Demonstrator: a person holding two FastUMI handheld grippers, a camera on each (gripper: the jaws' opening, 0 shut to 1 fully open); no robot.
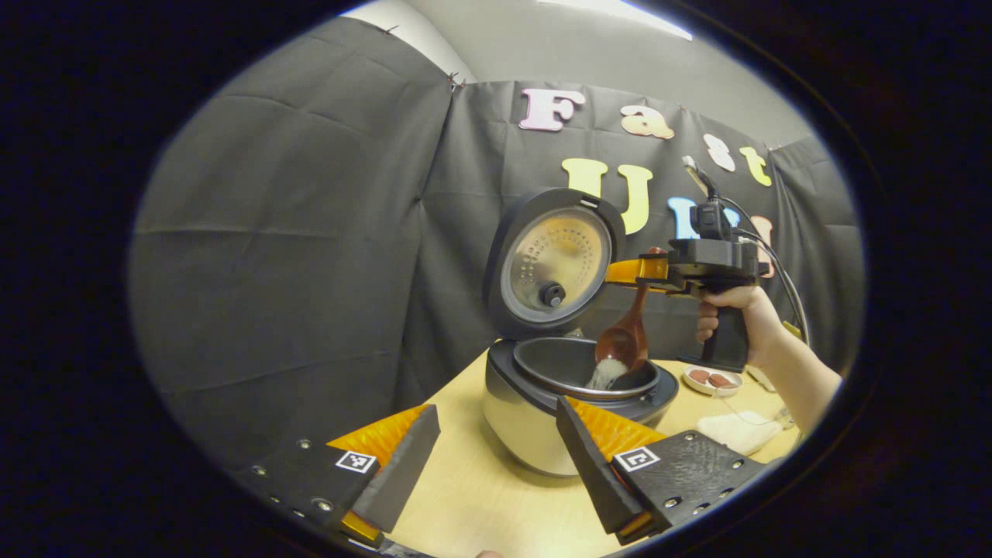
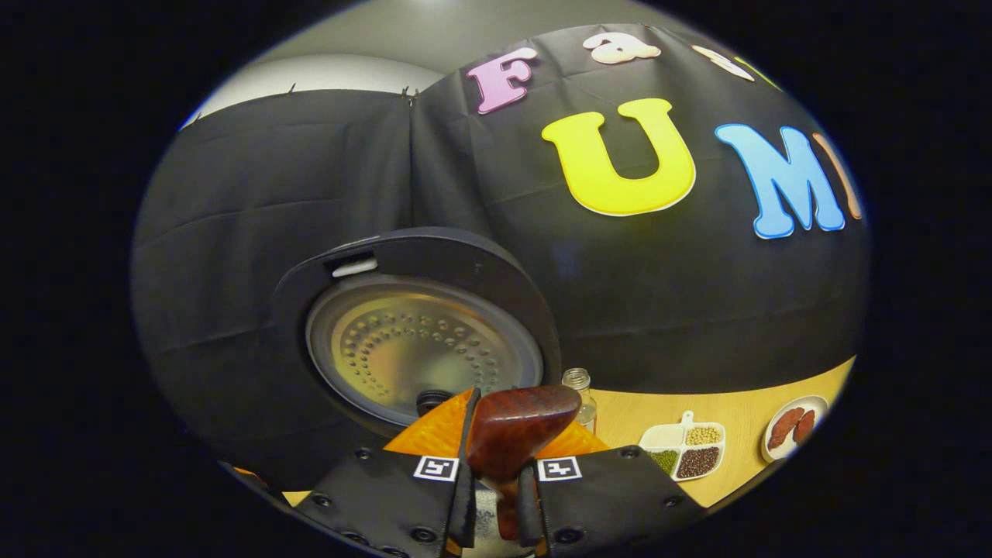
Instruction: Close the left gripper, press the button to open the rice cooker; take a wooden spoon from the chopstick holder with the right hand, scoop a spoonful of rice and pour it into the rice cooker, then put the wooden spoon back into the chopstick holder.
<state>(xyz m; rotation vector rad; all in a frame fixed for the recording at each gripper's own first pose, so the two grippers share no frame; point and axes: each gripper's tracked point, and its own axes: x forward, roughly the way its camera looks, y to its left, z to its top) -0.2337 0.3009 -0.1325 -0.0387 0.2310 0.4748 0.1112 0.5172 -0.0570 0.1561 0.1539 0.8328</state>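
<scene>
Nearest, the left claw (image 1: 496,457) hangs wide open and empty before the rice cooker (image 1: 570,403). Above its open pot, a raised hand (image 1: 736,318) levels the right claw (image 2: 496,480), clamped on the wooden spoon (image 1: 624,341), bowl tipped down, rice (image 1: 606,373) spilling in.

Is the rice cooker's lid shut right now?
No, the lid stands up open behind the pot, and the wooden spoon tips rice into it.
</scene>
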